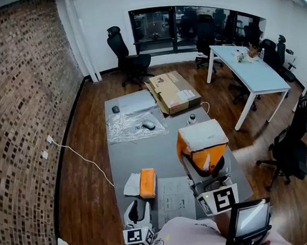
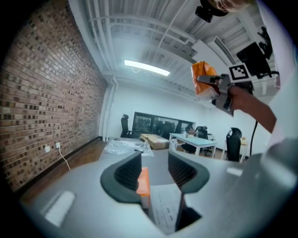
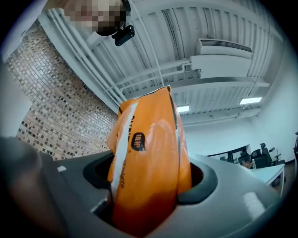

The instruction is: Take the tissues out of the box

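Note:
My right gripper [image 1: 206,165] is shut on a soft orange tissue pack [image 1: 203,147], held up above the grey table [image 1: 160,150], white face upward. In the right gripper view the orange pack [image 3: 149,167] fills the gap between the jaws and points at the ceiling. An orange tissue box [image 1: 147,182] lies flat on the table with a white tissue [image 1: 131,185] at its left side. My left gripper [image 1: 139,205] rests low at the table's front edge, open and empty, just short of that box. The box [image 2: 143,181] shows beyond the open left gripper [image 2: 154,169].
A printed paper sheet [image 1: 174,196] lies right of the orange box. Farther back are a crumpled plastic sheet [image 1: 133,127] with a mouse [image 1: 149,124], a small bottle [image 1: 192,119] and a cardboard box [image 1: 173,92]. A white table [image 1: 252,68] and office chairs stand right.

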Demonstrator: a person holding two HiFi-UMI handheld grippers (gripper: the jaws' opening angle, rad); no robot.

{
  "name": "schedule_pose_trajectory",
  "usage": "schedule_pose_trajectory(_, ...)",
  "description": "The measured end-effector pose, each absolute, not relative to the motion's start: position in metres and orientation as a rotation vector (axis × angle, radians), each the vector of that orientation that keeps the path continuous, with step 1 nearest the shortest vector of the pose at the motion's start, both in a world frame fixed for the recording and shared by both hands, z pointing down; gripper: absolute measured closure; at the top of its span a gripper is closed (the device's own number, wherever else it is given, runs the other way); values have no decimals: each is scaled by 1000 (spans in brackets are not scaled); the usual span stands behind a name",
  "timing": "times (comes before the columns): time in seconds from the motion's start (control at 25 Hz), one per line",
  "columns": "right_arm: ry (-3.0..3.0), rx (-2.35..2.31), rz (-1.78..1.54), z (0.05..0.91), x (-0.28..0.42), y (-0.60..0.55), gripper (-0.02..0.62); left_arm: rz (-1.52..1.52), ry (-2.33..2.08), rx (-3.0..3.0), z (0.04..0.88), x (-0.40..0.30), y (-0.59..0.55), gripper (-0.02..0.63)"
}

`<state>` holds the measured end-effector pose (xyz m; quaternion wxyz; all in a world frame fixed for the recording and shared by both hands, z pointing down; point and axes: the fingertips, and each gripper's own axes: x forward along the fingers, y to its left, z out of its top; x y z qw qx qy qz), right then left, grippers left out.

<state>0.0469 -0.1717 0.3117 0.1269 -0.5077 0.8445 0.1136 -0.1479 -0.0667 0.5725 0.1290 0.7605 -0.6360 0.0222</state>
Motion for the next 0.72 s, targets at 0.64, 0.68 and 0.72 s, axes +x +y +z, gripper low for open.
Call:
schedule_pose_trajectory(0.64,2390,-1318,360,286,51,-153,86,59,-1844,2219,569,-147,-61,428)
schedule_pose_trajectory(0.68,2391,-1322,358,287,52,-153,86,57,-1844,2217,569,-147,-60,428)
schedule_pose_trajectory(0.72,2394,-1324,353,288,53,-153,86,55,-1843,2216,569,-147,-60,428)
